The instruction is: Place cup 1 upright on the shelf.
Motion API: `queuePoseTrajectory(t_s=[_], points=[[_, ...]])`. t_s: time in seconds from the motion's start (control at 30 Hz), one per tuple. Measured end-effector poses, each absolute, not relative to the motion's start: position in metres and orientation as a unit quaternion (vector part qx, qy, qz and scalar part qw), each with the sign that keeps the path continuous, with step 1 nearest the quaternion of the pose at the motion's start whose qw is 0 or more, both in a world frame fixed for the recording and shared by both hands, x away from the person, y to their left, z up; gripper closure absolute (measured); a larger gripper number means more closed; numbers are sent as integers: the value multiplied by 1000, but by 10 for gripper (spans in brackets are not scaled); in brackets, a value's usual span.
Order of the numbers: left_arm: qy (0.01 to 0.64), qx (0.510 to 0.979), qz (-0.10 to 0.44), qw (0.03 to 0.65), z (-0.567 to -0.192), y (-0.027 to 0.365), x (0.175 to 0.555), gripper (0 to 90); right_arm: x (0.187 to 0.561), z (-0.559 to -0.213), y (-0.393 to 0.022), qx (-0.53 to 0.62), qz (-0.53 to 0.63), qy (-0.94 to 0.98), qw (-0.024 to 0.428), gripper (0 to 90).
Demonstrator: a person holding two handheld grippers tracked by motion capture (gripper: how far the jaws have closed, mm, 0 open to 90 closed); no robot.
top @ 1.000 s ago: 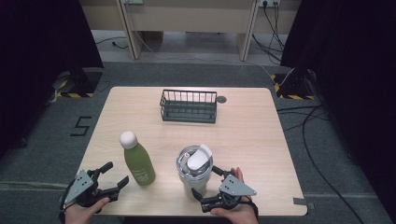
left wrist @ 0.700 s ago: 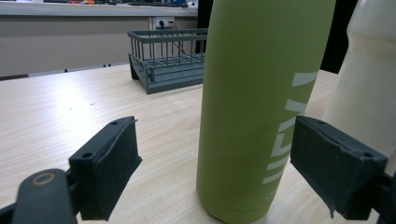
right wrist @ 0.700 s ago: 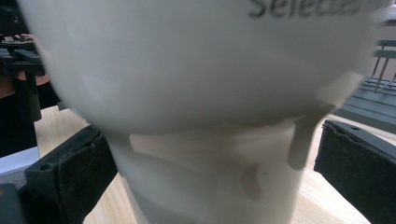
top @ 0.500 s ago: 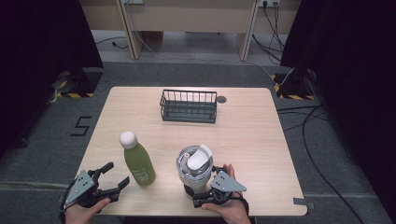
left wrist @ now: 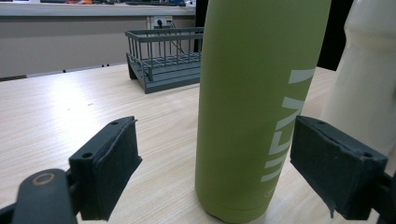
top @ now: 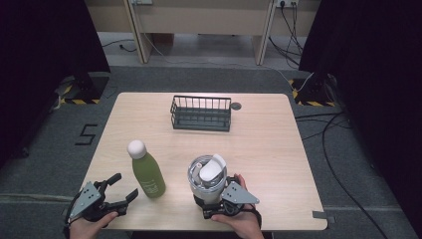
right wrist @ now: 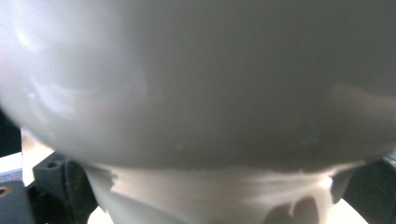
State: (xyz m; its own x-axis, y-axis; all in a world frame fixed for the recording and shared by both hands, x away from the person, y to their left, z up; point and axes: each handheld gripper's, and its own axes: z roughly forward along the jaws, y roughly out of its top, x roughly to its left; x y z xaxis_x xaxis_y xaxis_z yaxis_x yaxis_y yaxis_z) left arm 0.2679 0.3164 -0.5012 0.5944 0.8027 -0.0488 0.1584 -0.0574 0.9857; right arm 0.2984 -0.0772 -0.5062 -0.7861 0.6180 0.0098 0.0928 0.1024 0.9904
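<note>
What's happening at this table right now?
A person works two handheld grippers at a wooden table. The right gripper is around the base of a white tumbler; its jaws have just been closing, with the narrow foot between them. The left gripper is open beside a green bottle, which stands upright and untouched between the pads. A dark wire basket sits farther back.
</note>
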Motion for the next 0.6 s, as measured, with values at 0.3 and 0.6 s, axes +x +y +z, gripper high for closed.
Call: queuePoseTrajectory(t_s=[0.3,0.6], points=[[358,672,274,587,-502,317,268,147,295,-505,-77,239,623,713,217,104],[358,672,274,588,-502,317,268,148,295,-502,-75,231,615,721,219,105]])
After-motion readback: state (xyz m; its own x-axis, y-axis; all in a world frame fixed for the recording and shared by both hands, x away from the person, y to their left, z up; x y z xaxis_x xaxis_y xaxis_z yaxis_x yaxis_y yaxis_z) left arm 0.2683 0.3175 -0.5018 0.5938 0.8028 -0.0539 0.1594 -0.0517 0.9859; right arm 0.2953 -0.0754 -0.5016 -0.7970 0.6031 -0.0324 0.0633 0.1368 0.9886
